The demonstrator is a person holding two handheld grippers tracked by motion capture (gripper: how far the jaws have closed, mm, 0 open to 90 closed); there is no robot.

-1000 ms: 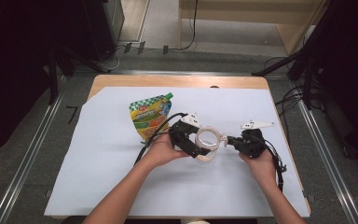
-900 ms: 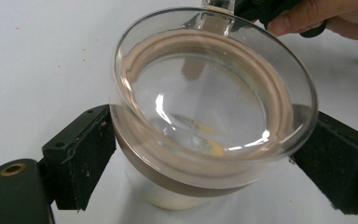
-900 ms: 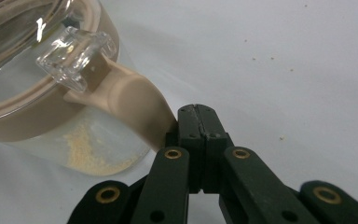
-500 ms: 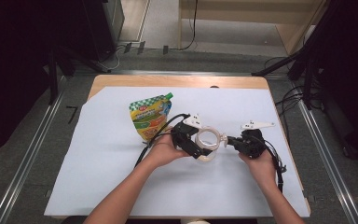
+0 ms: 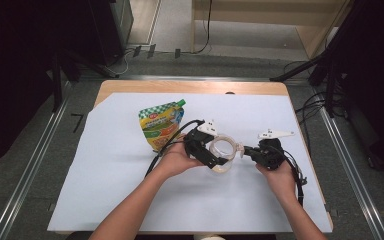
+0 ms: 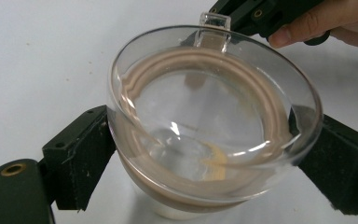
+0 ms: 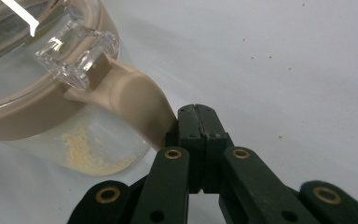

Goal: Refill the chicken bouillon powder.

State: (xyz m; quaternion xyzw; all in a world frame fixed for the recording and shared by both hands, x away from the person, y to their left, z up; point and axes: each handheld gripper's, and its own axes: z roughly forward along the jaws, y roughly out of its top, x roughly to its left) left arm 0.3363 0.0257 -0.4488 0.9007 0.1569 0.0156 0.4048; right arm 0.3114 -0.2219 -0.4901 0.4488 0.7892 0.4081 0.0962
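A clear jar (image 5: 224, 150) with a beige collar and a clear lid stands on the white sheet (image 5: 110, 190) near the table's middle. My left gripper (image 5: 216, 156) is shut on it, one black pad (image 6: 81, 158) on each side of the jar (image 6: 209, 116) below the collar. My right gripper (image 5: 247, 150) is shut with nothing between its jaws. Its tips (image 7: 198, 116) rest against the jar's beige handle (image 7: 135, 102), just below the lid's clear tab (image 7: 77, 53). A little yellowish powder (image 7: 93, 156) lies in the bottom of the jar.
A green and yellow spouted pouch (image 5: 162, 125) lies flat on the sheet to the left of and behind the jar. The left gripper's black cable (image 5: 172, 140) loops across the pouch's lower edge. The wooden table edge (image 5: 190, 87) runs along the far side.
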